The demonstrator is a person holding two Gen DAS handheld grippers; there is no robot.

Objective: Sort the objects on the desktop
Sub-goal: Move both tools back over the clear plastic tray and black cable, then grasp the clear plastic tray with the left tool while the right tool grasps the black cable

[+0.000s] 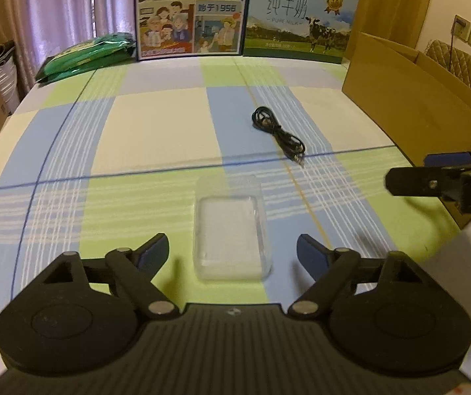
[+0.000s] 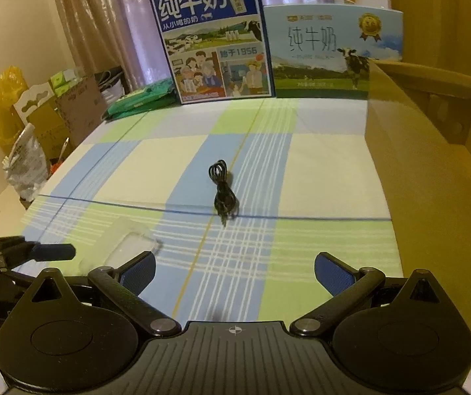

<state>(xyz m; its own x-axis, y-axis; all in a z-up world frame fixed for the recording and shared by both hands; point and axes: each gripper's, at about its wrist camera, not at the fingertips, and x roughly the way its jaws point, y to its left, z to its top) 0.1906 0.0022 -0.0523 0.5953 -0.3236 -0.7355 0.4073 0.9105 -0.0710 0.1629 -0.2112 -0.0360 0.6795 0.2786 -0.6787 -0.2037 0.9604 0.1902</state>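
A: Where is the clear, flat rectangular plastic case [image 1: 231,230]?

B: It lies flat on the checked blue, green and cream cloth [image 1: 156,131] covering the tabletop, just ahead of the left gripper [image 1: 232,253] and in line with the gap between its jaws, which are spread wide and touch nothing.

A: And the coiled black cable [image 2: 222,191]?

B: It lies further up the cloth, near the middle, well apart from the case. The right gripper [image 2: 235,273] hovers short of it, jaws spread wide and empty.

A: What surrounds them?

B: An open brown cardboard box [image 2: 433,177] stands along the right edge. At the far end stand two milk cartons, a dark blue one [image 2: 215,42] and a pale blue one [image 2: 327,56], with green packets [image 1: 87,56] beside them to the left.
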